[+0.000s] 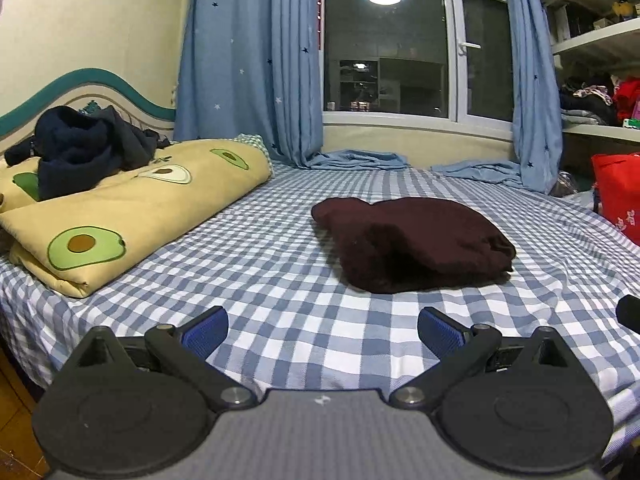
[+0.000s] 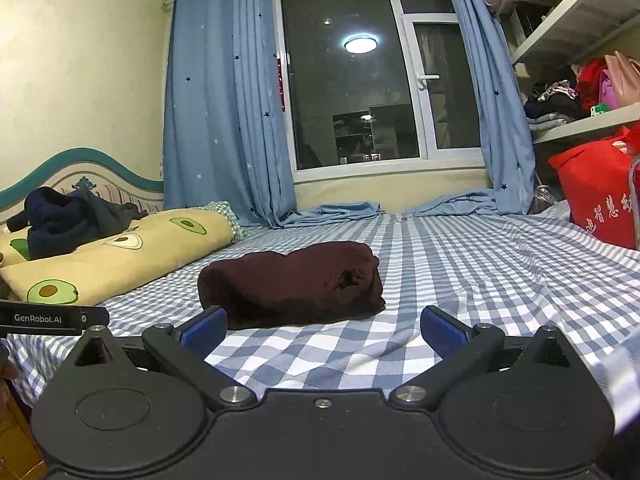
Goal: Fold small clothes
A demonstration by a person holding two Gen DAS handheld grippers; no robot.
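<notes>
A dark maroon garment (image 1: 416,240) lies folded into a compact bundle on the blue-and-white checked bed sheet (image 1: 280,280). It also shows in the right wrist view (image 2: 292,282). My left gripper (image 1: 322,334) is open and empty, low over the sheet, short of the bundle and to its left. My right gripper (image 2: 324,330) is open and empty, just in front of the bundle, with its left fingertip (image 2: 206,328) near the bundle's near edge. A pile of dark navy clothes (image 1: 80,144) lies on the folded avocado-print quilt (image 1: 120,216) at the left.
The headboard (image 1: 80,88) stands at the far left. Blue curtains (image 1: 248,60) and a window are behind the bed. A red bag (image 2: 592,196) stands at the bed's right edge under shelves (image 2: 580,120) with clothes. The left gripper's body (image 2: 48,318) shows at the right view's left edge.
</notes>
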